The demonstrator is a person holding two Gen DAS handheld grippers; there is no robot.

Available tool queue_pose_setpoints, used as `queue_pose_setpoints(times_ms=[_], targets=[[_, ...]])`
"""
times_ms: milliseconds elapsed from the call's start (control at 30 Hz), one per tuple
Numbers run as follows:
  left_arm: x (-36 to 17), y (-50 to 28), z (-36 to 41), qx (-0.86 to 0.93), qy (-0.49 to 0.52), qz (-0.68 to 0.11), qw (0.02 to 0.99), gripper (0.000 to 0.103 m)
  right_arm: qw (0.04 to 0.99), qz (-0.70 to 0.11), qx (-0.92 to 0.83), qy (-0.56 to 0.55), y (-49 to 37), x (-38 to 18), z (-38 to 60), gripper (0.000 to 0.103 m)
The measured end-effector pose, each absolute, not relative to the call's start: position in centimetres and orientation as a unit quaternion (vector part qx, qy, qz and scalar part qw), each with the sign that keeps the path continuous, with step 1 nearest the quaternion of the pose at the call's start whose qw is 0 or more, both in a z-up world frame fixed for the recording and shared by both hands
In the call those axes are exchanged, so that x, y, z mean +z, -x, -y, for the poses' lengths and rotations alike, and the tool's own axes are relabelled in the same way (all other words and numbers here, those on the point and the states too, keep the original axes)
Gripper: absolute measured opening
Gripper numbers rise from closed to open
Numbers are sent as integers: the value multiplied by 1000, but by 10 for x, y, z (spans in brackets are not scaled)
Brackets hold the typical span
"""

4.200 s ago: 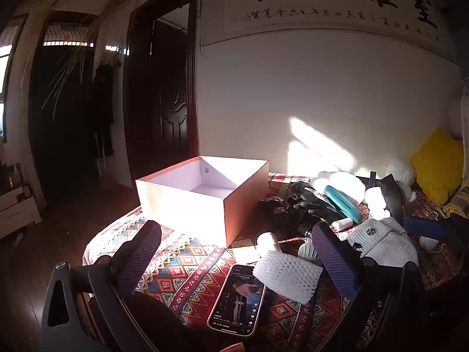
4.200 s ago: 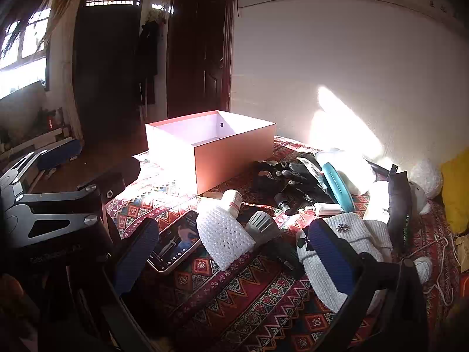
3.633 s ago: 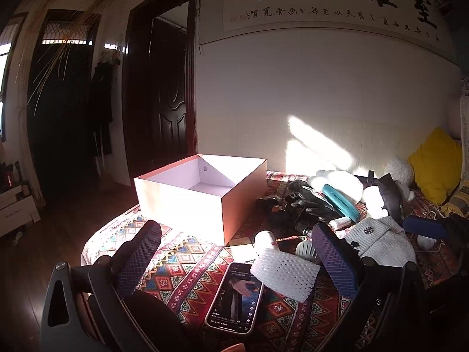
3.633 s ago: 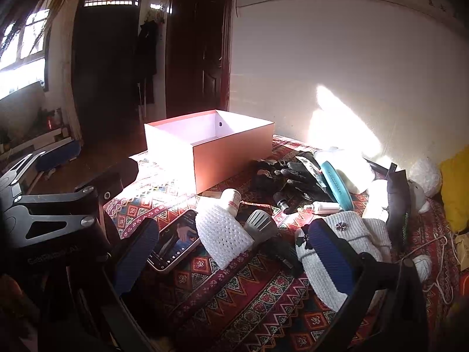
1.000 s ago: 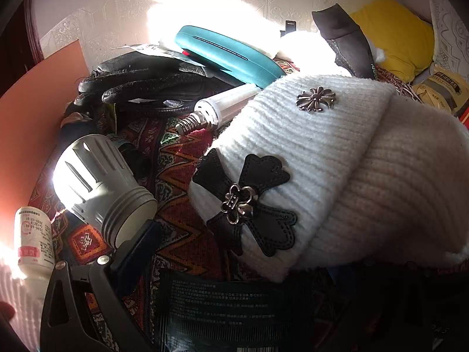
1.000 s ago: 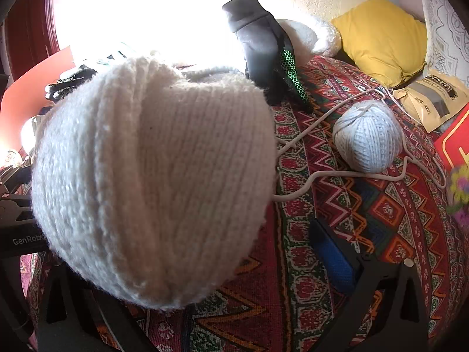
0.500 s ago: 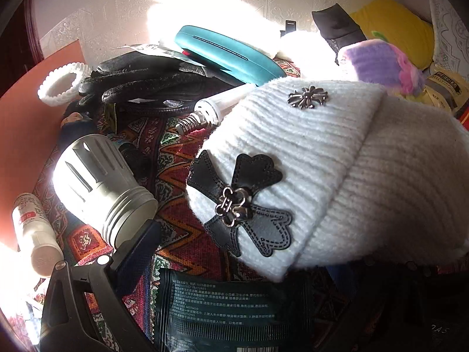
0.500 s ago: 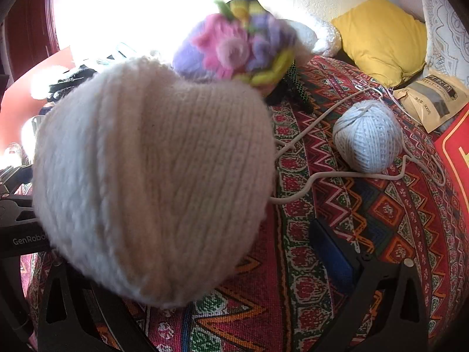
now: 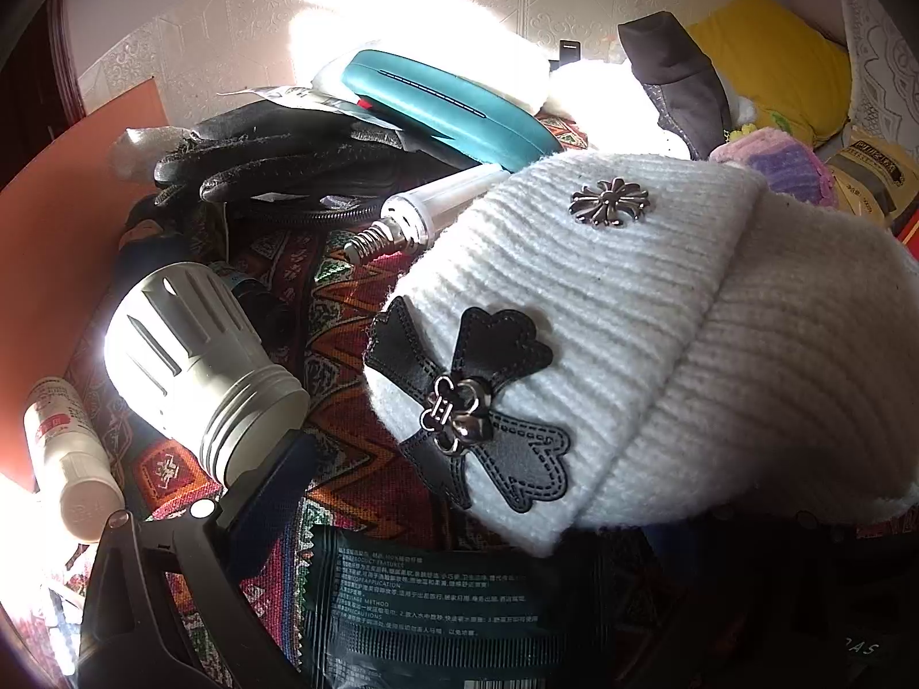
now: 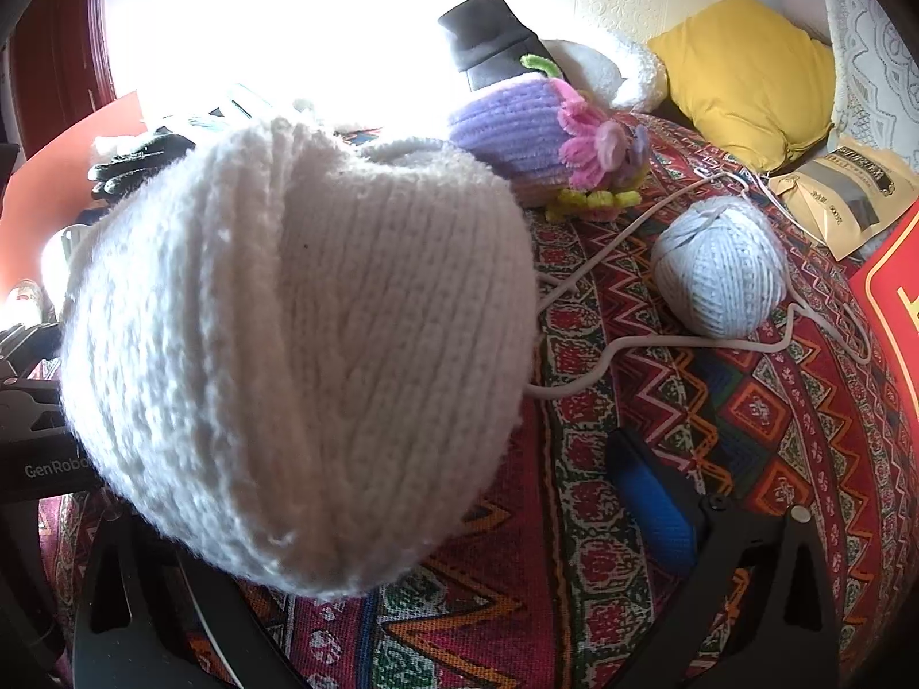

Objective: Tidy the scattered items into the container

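Note:
A white knit hat (image 9: pixel 660 310) with a black cross patch and a silver cross fills the right of the left wrist view. My left gripper (image 9: pixel 459 459) is open; its left finger (image 9: pixel 270 488) shows beside a grey bulb-shaped lamp (image 9: pixel 189 362), and the hat covers the right finger. In the right wrist view the same hat (image 10: pixel 298 356) hides the left finger of my right gripper (image 10: pixel 454 459), which is open, with its blue right finger (image 10: pixel 649 499) bare over the patterned cloth. The orange box wall (image 9: pixel 51 229) stands at far left.
Around the hat lie a dark green packet (image 9: pixel 431 603), a white bottle (image 9: pixel 69 459), black gloves (image 9: pixel 258 155), a teal case (image 9: pixel 442 103) and a white tube (image 9: pixel 431 212). A purple crochet piece (image 10: pixel 517 126), yarn ball (image 10: pixel 718 264), yellow pillow (image 10: pixel 746 74) and kraft pouch (image 10: pixel 844 189) lie to the right.
Both grippers have closed in on the hat from farther back. In the last second a purple crochet piece flew in and came to rest behind the hat; a white ring passed at left and is gone.

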State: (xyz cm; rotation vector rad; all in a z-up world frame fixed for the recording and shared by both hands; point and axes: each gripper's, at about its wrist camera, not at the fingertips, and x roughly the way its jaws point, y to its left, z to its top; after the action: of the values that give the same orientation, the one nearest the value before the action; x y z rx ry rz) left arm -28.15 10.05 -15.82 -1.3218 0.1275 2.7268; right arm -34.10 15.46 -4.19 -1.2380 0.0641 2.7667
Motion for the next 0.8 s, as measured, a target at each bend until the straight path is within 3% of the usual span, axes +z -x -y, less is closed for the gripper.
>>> queue_pose_setpoints(times_ms=[333,500,600,733,800], targets=[[-163,274,-111,891,451,-33,51,103,53,-28,897,438,354,-41,-150,102],[-154,247,-101,866,493,-37,77,103,55,-43,854,516,334,-30,-143,102],[-141,227,-83,854,506,32,119,103,20,-96,840,534,309,-18,-148,102],[-115,223,-55,816,508,195,195,103,-21,-244,832,498,278,8,-186,102],[-110,232,-48,800,508,242,208,103,-24,-321,832,452,264,21,-214,102]])
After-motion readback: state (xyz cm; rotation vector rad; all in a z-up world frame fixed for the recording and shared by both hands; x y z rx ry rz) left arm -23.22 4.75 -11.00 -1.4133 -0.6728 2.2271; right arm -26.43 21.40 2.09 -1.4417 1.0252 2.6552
